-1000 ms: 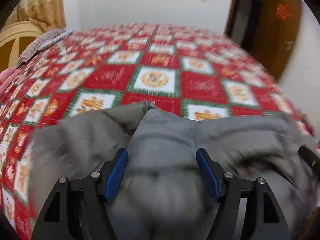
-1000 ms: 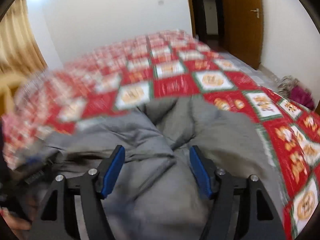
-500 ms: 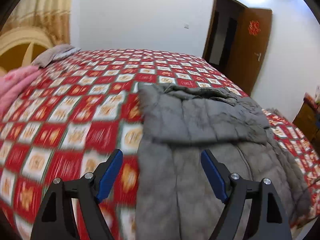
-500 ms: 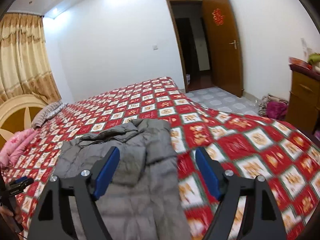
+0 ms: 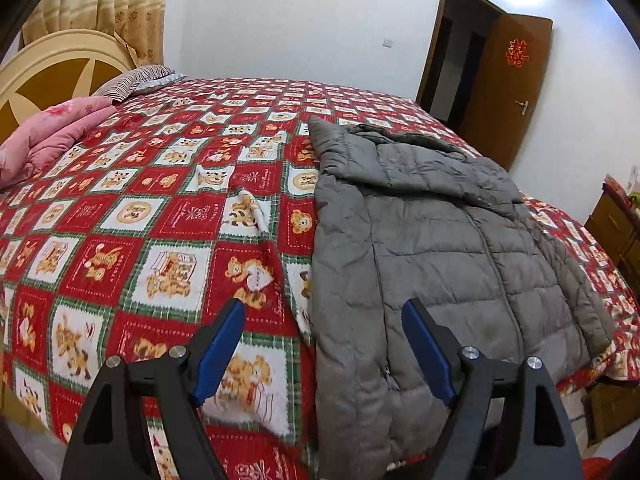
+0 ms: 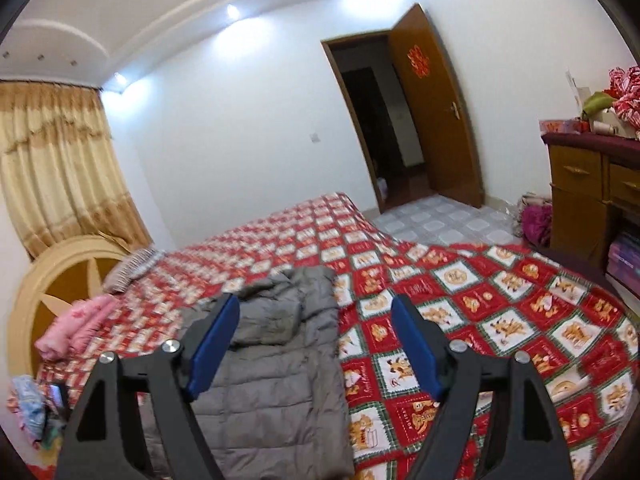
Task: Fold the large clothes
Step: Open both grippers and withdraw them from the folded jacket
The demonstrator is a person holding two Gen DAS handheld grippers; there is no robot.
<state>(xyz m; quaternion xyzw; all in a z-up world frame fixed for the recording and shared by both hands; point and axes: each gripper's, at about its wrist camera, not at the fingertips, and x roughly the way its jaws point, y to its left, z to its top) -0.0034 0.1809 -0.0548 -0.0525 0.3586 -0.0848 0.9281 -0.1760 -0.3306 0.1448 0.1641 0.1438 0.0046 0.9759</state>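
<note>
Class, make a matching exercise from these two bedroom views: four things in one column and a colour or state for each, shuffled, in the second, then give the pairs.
Things
1. padded jacket
2. folded quilt
3. door
4. left tool

Colour or state
A. brown, standing open
B. grey, lying flat on the bedspread
C. open, holding nothing
D. pink, by the headboard

Pairs: 1-B, 2-D, 3-A, 4-C
</note>
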